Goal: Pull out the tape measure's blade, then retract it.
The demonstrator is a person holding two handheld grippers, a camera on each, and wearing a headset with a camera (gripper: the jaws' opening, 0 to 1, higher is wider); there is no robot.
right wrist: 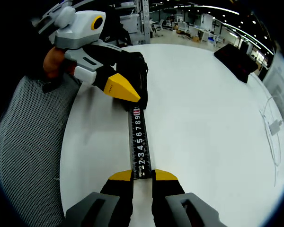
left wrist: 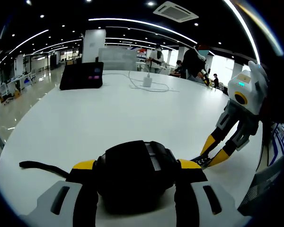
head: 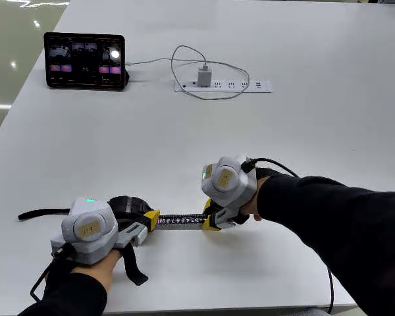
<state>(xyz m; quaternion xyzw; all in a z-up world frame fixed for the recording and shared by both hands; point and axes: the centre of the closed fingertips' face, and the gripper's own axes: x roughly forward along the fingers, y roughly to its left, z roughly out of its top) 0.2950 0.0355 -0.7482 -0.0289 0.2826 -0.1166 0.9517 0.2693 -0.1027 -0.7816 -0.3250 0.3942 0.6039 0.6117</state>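
Note:
A black tape measure case (left wrist: 135,170) rests on the white table, clamped between the yellow-tipped jaws of my left gripper (head: 143,222), which is shut on it. The case (head: 128,205) has a black wrist strap (head: 43,213) trailing left. A short length of numbered blade (right wrist: 140,144) runs out from the case (right wrist: 137,66) to my right gripper (right wrist: 143,175), which is shut on the blade's end. In the head view the blade (head: 180,220) lies flat between the two grippers, with the right gripper (head: 210,220) on its right end.
A black tablet (head: 85,60) stands at the back left. A white power strip (head: 224,85) with a charger and looped white cable (head: 184,62) lies at the back centre. The table's front edge (head: 250,308) is close. A black cable runs along the person's right sleeve.

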